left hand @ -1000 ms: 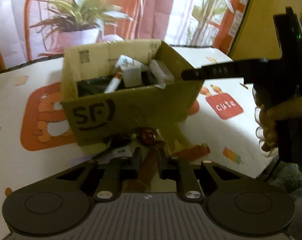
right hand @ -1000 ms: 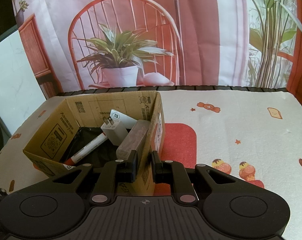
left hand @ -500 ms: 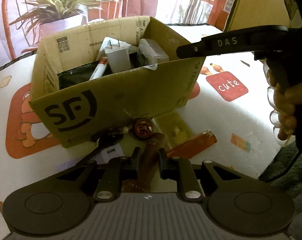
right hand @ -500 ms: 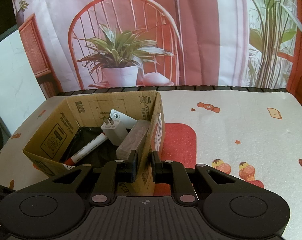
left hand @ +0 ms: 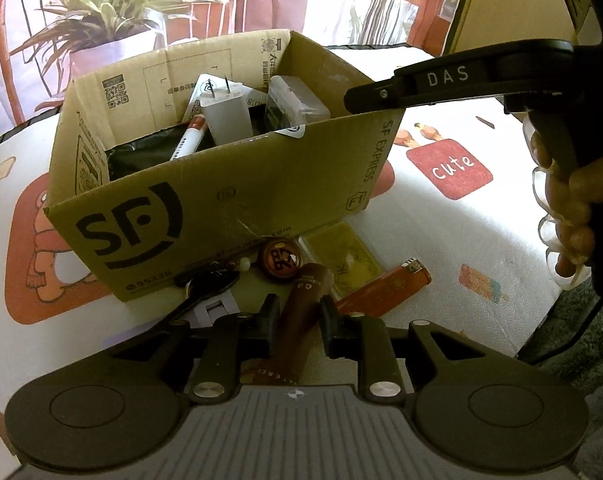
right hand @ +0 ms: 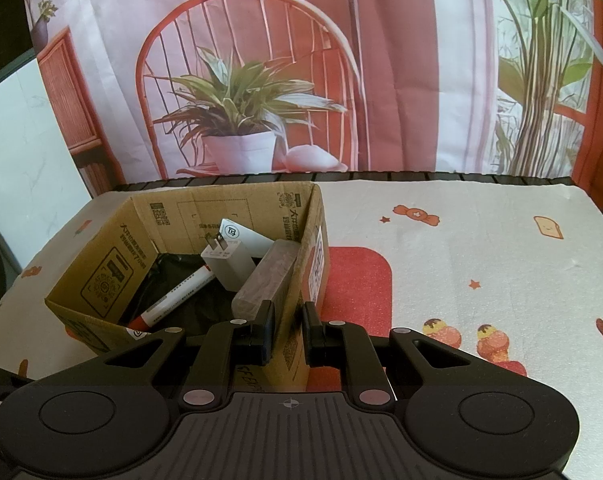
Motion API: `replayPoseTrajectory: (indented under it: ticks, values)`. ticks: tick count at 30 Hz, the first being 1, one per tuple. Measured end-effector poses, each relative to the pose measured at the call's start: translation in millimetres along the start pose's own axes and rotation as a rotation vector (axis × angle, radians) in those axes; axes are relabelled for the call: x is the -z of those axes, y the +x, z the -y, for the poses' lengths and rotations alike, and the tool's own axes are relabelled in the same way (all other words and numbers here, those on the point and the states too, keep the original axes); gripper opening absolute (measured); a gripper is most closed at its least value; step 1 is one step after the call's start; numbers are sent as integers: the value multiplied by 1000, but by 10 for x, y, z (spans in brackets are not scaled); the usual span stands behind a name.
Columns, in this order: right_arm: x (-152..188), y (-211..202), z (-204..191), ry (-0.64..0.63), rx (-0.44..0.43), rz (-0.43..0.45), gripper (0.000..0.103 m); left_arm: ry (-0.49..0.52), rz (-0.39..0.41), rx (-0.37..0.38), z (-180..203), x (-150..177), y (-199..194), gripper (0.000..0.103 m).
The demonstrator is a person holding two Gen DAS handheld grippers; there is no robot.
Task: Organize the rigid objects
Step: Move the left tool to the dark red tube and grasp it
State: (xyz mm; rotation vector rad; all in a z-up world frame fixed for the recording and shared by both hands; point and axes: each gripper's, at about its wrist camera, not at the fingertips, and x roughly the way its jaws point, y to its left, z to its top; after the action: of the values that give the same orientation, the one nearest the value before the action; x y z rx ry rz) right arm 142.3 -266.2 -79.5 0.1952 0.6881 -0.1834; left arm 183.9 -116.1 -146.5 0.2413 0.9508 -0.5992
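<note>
An open cardboard box marked SF stands on the table; it also shows in the right wrist view. Inside lie a white charger plug, a red-capped marker and a clear case. My left gripper is shut on a brown tube in front of the box. My right gripper is shut on the box's right wall; it shows from the side in the left wrist view.
In front of the box lie an orange lighter, a yellow flat case, a round brown badge, a black key fob and a small lilac piece. A potted plant and chair stand behind the table.
The left gripper has moved closer to the box and a little higher, with the brown tube between its fingers. The right gripper has stayed on the box wall.
</note>
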Motion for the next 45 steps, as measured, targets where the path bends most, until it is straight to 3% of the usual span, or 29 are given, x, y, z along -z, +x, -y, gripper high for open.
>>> replayPoseTrajectory:
  ticks: [35,45]
  values:
    - [2,-1,-2,1,0,0,14,-34,-8,2,-44,50,-57,23]
    - [7,-2,-3,-1,1,0,14,9,-45,7,39,40,15,26]
